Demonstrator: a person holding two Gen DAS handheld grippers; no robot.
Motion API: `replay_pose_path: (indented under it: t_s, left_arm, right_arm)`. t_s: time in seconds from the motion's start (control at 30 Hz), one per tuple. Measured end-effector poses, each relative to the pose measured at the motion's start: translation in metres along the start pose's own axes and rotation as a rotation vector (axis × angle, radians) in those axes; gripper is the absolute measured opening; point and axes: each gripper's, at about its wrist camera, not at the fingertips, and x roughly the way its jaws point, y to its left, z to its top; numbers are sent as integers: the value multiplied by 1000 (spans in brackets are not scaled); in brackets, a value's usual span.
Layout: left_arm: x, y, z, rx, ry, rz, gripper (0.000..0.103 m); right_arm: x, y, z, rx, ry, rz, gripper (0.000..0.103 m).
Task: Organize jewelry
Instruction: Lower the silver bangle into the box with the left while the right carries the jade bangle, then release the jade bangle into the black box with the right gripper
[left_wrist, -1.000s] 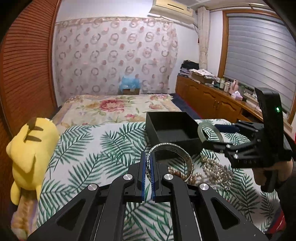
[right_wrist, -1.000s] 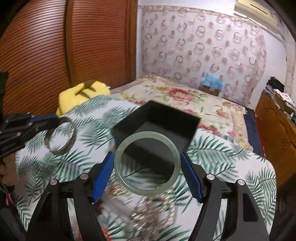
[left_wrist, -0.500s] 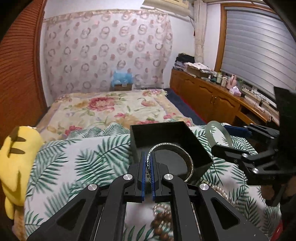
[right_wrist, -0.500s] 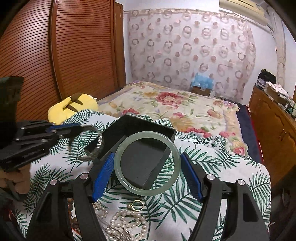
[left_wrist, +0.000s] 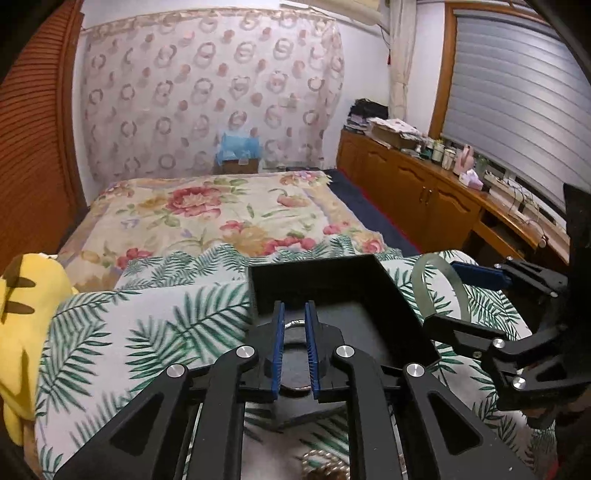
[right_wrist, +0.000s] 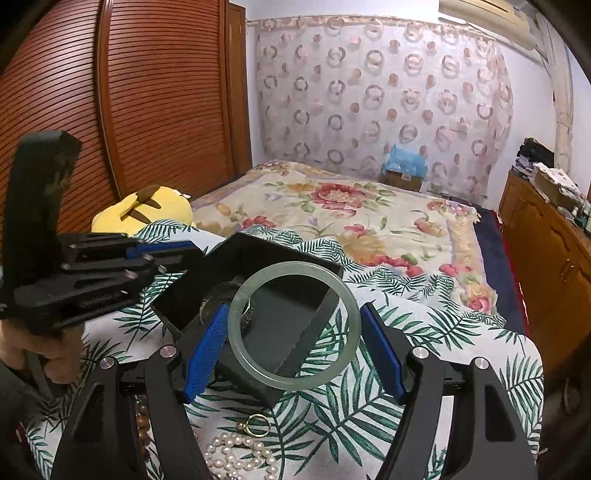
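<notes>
Behind left fingers (left_wrist: 276, 354), half-hidden silver bangle (left_wrist: 293, 324)

The left gripper (left_wrist: 294, 347) angles downward, jaws opening slightly; at its 3 o'clock, the right gripper (right_wrist: 293, 326) stands wide.

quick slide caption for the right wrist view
Right gripper holding a jade bangle over the black box on the bed.

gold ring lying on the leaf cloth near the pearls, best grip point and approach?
Gold ring lies nearly flat on the leaf-print cloth, just above the pearl strand. Come from above and pinch across the band's outer edges. Its far side looks clearer; the pearls crowd the near side. The thin band likely needs nearly closed jaws.
</notes>
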Motion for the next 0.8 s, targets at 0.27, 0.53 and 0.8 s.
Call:
replay_pose_path:
  t_s: [0.27, 0.53, 0.8]
  left_arm:
    - [-45, 18, -14, 3, -41, 62, 31]
    - [-76, 27, -37, 16, -59, 80, 52]
    - [-90, 25, -53, 33, -59, 86, 75]
  right_arm:
    - [19, 26, 10, -49, 13, 46, 75]
    - [50, 41, 13, -66, 90, 52, 75]
    - [62, 42, 9, -58, 126, 57, 75]
